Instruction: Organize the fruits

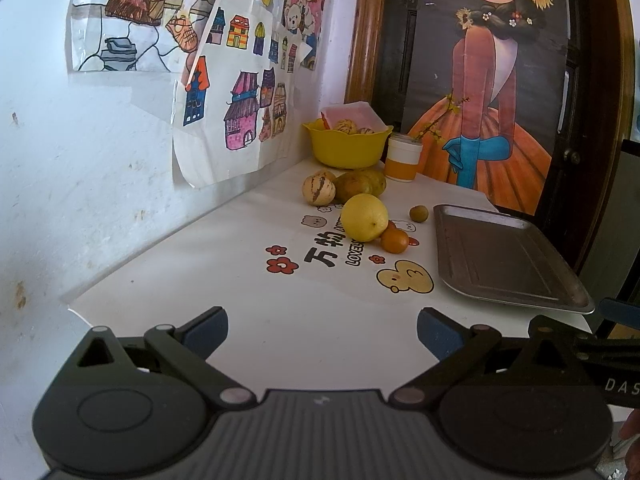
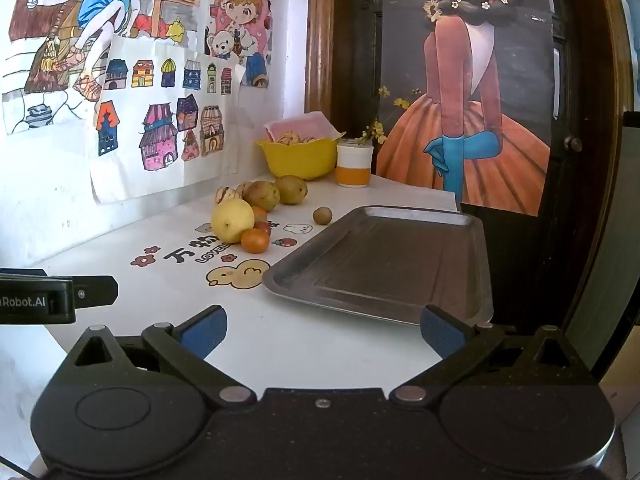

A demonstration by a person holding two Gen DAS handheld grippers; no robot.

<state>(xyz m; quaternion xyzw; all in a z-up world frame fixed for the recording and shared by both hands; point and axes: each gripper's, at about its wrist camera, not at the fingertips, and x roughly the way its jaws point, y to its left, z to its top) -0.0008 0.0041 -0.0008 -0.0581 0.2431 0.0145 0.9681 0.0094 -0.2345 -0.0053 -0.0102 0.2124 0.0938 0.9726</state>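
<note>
Fruit cluster headed by a lemon (image 1: 364,217) on the table (image 1: 248,312), ahead of both released, empty tools, left tool (image 1: 322,334) likely nearer; tray (image 2: 384,264) right of fruit, directly before right tool (image 2: 323,330).

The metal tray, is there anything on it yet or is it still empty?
Empty. The metal tray shows only bare surface in both views; the yellow fruit and the others lie on the table beside it.
</note>
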